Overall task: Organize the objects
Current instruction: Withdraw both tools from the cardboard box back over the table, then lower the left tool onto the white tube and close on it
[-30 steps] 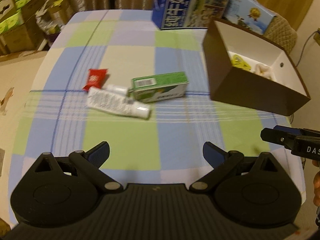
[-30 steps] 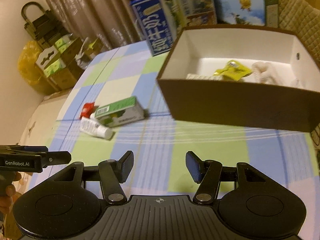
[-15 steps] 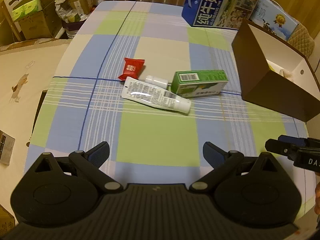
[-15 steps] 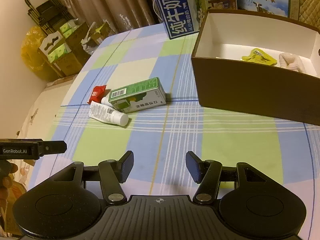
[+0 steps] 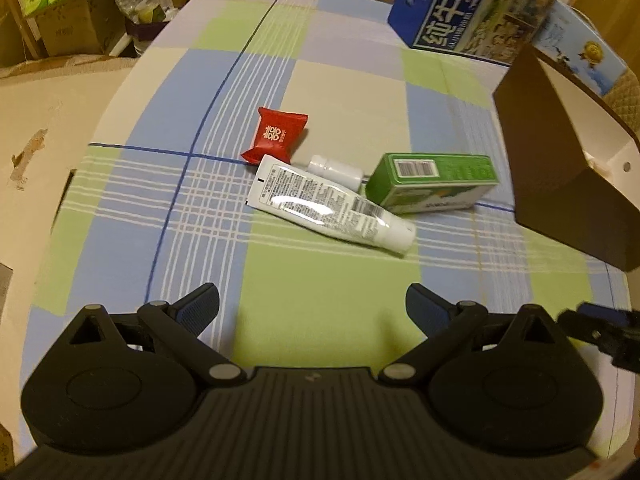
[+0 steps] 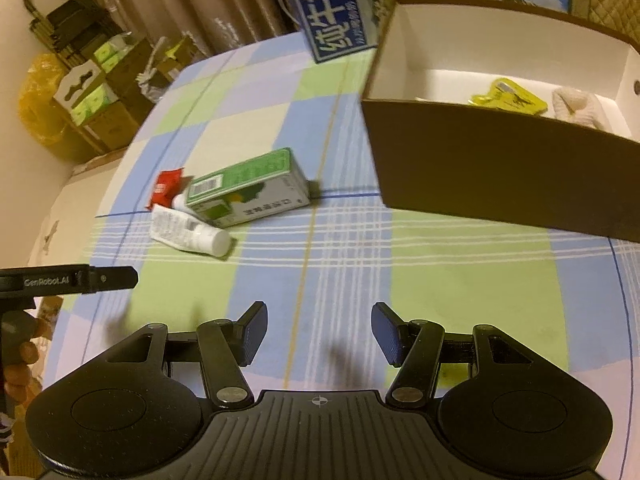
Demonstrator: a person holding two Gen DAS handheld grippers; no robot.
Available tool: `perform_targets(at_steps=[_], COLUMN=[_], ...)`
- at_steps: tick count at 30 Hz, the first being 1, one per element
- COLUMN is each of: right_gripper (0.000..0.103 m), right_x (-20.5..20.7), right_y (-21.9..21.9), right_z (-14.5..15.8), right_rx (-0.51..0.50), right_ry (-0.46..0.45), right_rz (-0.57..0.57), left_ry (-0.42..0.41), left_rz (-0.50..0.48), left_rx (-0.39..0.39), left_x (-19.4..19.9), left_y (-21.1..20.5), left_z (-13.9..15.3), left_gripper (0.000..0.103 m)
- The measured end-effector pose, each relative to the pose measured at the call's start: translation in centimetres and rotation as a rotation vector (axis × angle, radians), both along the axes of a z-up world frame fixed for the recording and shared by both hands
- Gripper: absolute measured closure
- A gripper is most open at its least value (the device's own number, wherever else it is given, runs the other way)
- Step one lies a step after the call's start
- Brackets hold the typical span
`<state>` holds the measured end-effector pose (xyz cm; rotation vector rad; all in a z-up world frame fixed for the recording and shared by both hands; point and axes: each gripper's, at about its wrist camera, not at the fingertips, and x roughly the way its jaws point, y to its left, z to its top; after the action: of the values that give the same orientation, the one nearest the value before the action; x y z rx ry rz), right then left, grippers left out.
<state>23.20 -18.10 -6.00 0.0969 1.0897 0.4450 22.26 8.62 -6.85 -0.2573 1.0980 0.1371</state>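
Observation:
On the checked tablecloth lie a white tube (image 5: 332,210) (image 6: 188,234), a red sachet (image 5: 277,135) (image 6: 166,187), a small white bottle (image 5: 334,169) (image 6: 179,201) and a green carton (image 5: 432,182) (image 6: 248,188), close together. A brown box (image 5: 560,192) (image 6: 500,172) with white inside stands to their right, holding a yellow packet (image 6: 508,98) and a pale item (image 6: 576,106). My left gripper (image 5: 312,312) is open, short of the tube with nothing between its fingers. My right gripper (image 6: 318,334) is open over bare cloth, right of the carton.
Blue milk cartons (image 5: 472,8) (image 6: 332,12) stand at the table's far edge behind the brown box. Cardboard boxes and bags (image 6: 92,92) are stacked on the floor beyond the table's left side. The table's near edge lies just under both grippers.
Both grippers have moved forward and closer to the pile; the tube, sachet and carton now sit nearer and larger in both views. Both stayed open. The objects have not moved.

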Motion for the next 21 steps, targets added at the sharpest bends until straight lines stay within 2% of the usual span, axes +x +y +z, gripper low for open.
perform_targets(at_steps=[8,21], right_gripper=[0.048,0.048], right_x=[1.3,2.4], right_y=[-1.5,-2.4], right_z=[-1.1,-2.1], right_rx=[-0.026,-0.062], right_ry=[0.042,0.084], right_rz=[-0.056,-0.084], left_ry=[0.017,-0.001], left_rz=[0.061,0.120], left_rx=[-0.004,-0.007], left_x=[3.8,8.0], left_y=[1.1,0.8], left_z=[-2.9,-5.0], left_gripper=[0.005,0.005])
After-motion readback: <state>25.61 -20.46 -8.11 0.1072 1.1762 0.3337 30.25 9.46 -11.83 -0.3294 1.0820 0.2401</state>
